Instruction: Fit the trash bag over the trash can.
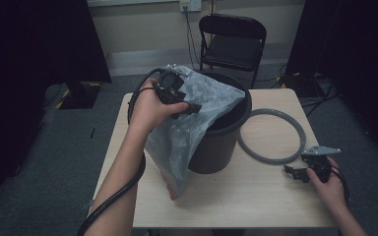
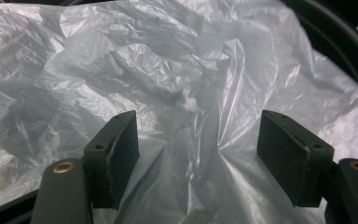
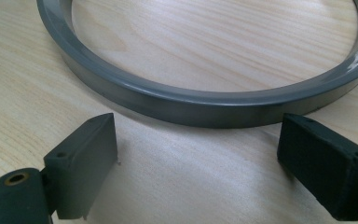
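Plastic bag (image 2: pixel 177 84) is draped over bin (image 1: pixel 221 142) beneath parted left gripper (image 2: pixel 196 154); right gripper (image 3: pixel 196 168) is held apart beside ring (image 3: pixel 205 105).

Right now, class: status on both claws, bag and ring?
Left claw open over plastic bag. Bag draped across black bin, partly in. Right claw open, short of grey ring. Nothing blocking.

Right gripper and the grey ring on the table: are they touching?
Apart. In the right gripper view, bare tabletop shows between the open jaws of the right gripper and the grey ring just beyond them.
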Demonstrator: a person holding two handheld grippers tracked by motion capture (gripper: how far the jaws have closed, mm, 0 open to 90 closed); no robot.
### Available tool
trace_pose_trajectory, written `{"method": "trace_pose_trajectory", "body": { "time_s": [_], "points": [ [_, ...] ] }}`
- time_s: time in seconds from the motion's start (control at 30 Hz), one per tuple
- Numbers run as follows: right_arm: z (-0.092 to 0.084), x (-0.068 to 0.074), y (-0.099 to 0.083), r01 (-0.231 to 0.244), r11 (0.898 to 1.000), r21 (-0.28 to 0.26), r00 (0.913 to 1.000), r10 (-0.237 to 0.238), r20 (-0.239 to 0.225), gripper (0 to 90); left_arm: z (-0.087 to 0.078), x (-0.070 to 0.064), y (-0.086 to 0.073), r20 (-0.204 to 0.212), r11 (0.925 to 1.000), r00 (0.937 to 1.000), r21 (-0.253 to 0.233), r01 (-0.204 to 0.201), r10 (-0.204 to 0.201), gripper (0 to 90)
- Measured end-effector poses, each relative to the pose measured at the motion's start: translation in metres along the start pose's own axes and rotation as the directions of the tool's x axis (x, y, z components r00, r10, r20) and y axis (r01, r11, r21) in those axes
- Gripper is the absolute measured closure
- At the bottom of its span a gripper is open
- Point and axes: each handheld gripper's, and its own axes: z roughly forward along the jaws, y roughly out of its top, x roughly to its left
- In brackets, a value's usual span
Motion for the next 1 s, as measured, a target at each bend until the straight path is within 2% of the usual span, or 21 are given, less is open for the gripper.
{"method": "trace_pose_trajectory", "body": {
  "time_s": [0.13, 0.33, 0.77, 1.0],
  "points": [
    [0.0, 0.0, 0.0, 0.0, 1.0, 0.0, 1.0, 0.0, 0.0, 11.3, 0.006, 0.0, -0.003, -0.001, 0.9993, 0.9999, 0.034, -0.014, 0.015, 28.2],
    [0.0, 0.0, 0.0, 0.0, 1.0, 0.0, 1.0, 0.0, 0.0, 11.3, 0.017, 0.0, -0.008, 0.007, 0.9975, 0.9999, 0.07, -0.012, 0.012, 27.7],
    [0.0, 0.0, 0.0, 0.001, 1.0, 0.0, 1.0, -0.001, -0.001, 11.3, 0.018, 0.002, -0.014, 0.017, 0.9947, 0.9997, 0.101, 0.017, -0.019, 23.4],
    [0.0, 0.0, 0.0, 0.001, 1.0, 0.0, 1.0, -0.001, -0.001, 11.3, 0.018, 0.002, -0.018, 0.018, 0.9944, 0.9997, 0.105, 0.012, -0.014, 22.0]
  ]
}}
